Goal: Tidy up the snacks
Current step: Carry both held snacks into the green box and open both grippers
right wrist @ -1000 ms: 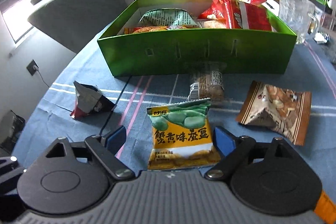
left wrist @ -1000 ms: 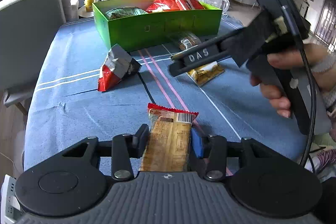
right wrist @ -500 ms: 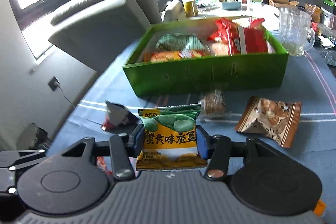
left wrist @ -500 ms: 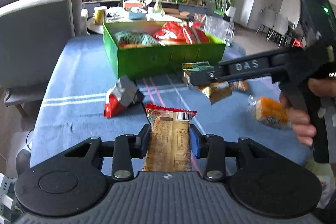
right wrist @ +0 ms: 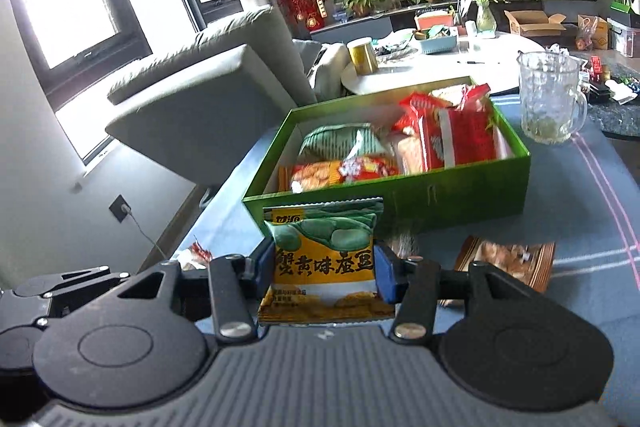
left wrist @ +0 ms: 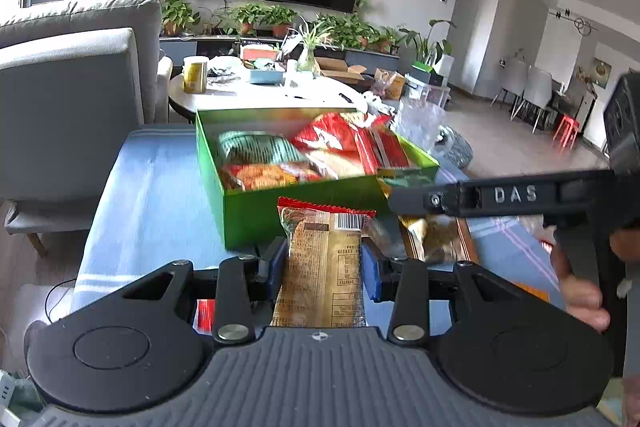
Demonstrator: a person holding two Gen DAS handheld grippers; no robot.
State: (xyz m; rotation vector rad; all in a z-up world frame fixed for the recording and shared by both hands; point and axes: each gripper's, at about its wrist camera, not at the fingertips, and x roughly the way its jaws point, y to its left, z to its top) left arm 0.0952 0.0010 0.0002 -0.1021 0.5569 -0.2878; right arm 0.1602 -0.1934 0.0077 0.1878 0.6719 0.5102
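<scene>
While both packets are clamped and lifted clear of the blue striped tablecloth (right wrist: 592,227), carry each one over the near wall of the open green cardboard box (right wrist: 440,199) before lowering, so that no packet edge catches the rim. Nearest the left wrist camera, the left gripper (left wrist: 323,263) has its blue pads pressed on the sides of a long brown-and-gold foil snack bar with a red crimped end (left wrist: 324,259); the bar's long axis runs along the fingers, and its red end points toward the box. Nearest the right wrist camera, the right gripper (right wrist: 324,269) holds a yellow-and-green bean snack packet (right wrist: 324,255) by its two side edges, with the crimped top edge toward the box and the printed face up. Release each packet only when it lies above a free part of the box floor; the left front corner appears least filled. Short of the box, a brown nut packet (right wrist: 508,261) lies on the cloth to the right. Inside the box lie a pale green bag (right wrist: 344,143), an orange biscuit packet (right wrist: 320,175) and red packets (right wrist: 456,131). Beyond the box's right corner stands a clear glass mug (right wrist: 550,95).
</scene>
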